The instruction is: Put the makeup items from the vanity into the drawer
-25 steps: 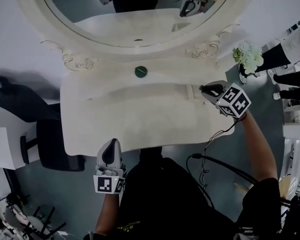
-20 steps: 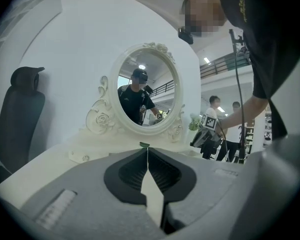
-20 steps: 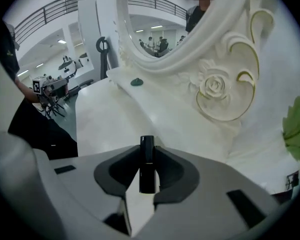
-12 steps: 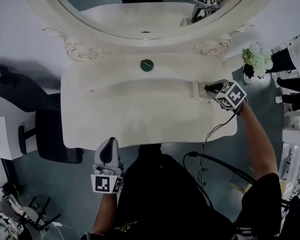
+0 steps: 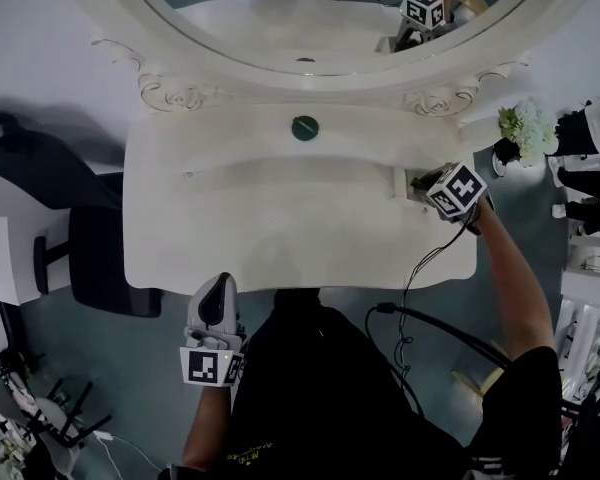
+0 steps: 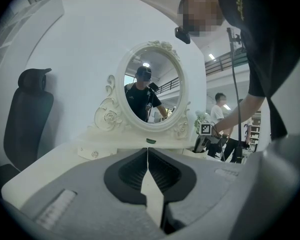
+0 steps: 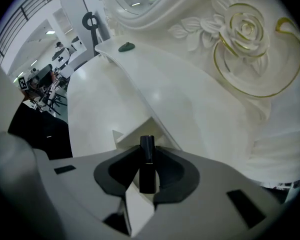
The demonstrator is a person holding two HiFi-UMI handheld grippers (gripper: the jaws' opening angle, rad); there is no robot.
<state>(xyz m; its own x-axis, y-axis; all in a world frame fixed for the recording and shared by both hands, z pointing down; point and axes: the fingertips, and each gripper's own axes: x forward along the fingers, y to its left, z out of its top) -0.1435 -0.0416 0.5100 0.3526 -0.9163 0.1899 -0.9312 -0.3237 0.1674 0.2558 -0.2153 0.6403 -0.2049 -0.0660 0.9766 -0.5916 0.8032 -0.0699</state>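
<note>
Gripping a dark lipstick tube (image 7: pixel 146 164) in the right hand-held gripper (image 7: pixel 146 154), nose-down at the desk's (image 5: pixel 280 238) right end, just over the small drawer (image 5: pixel 401 181). Left hand-held gripper (image 6: pixel 148 169) closed, empty, off the front edge. Likely mid-placing; next, lower in and release.

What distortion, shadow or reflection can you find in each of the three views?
Head view: dim, soft light, the mirror reflecting the right gripper; left gripper view: fisheye circle with black corners; right gripper view: vanity edges bowed, the dark tube sharp between the fingers.
</note>
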